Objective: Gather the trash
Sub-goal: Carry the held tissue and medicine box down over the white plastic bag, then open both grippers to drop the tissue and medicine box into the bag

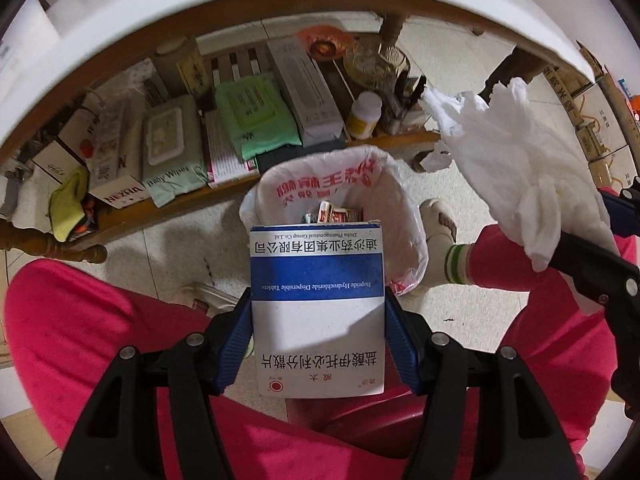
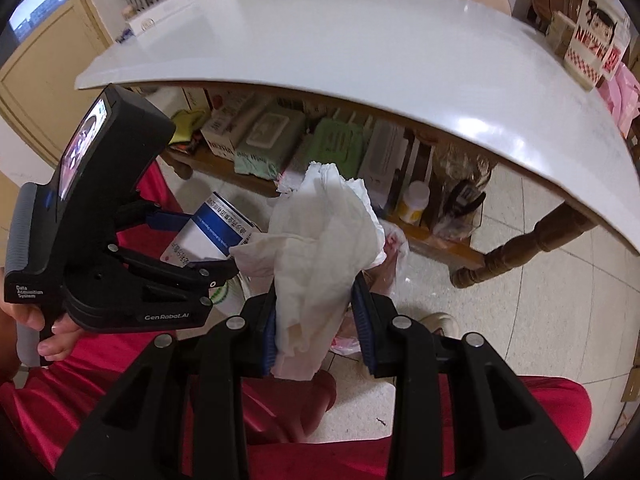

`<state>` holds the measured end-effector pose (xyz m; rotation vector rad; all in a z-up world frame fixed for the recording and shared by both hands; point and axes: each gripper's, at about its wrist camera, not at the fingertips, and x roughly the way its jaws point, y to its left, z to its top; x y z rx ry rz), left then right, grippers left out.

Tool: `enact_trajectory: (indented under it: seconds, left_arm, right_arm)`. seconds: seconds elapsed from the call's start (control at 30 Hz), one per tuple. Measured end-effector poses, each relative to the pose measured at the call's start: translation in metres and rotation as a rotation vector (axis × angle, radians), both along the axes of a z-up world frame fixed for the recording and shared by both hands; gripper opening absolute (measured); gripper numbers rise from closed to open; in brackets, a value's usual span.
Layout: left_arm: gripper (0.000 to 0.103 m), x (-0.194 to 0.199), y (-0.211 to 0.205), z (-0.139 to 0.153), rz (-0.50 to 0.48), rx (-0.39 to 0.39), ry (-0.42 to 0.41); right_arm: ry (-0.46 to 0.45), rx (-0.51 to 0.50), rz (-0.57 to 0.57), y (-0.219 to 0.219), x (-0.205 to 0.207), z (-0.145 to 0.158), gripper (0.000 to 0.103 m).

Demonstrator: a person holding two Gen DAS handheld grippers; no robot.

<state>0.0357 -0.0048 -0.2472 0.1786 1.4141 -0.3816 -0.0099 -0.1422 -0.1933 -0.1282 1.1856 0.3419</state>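
Note:
A blue-and-white medicine box point(image 1: 316, 304) stands between the blue pads of my left gripper point(image 1: 318, 336), which is shut on it. The box hangs right above a small bin point(image 1: 404, 196) lined with a white bag with red print, with some wrappers inside. A crumpled white tissue point(image 2: 320, 240) is pinched in my right gripper point(image 2: 316, 328). That tissue point(image 1: 516, 160) shows at the right of the left wrist view, beside the bin. The left gripper's body point(image 2: 120, 240) and the box point(image 2: 212, 228) appear at the left of the right wrist view, where the tissue hides most of the bin.
A white tabletop point(image 2: 360, 48) curves overhead. Its wooden lower shelf point(image 1: 224, 188) holds wipes packs, boxes and a white bottle point(image 1: 364, 114). The person's red-clad legs point(image 1: 100, 340) flank the bin, a sandalled foot point(image 1: 438, 220) beside it. A turned table leg point(image 2: 520, 252) stands on the tiled floor.

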Motion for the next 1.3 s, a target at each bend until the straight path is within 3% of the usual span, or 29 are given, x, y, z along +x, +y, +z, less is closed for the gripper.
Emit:
enact_trajectory:
  seconds: [0.53, 0.8, 1.3]
  left_arm:
    - [0.060, 0.030, -0.026, -0.085, -0.019, 0.035, 0.157]
    - [0.060, 0.044, -0.029, -0.126, 0.040, 0.035, 0.242]
    - [0.060, 0.059, -0.026, -0.170, 0.095, 0.061, 0.329]
  right_arm:
    - [0.187, -0.021, -0.079, -0.022, 0.038, -0.102, 0.032]
    - [0.277, -0.014, -0.118, -0.025, 0.066, -0.148, 0.032]
    - [0.396, -0.011, -0.165, -0.029, 0.099, -0.214, 0.033]
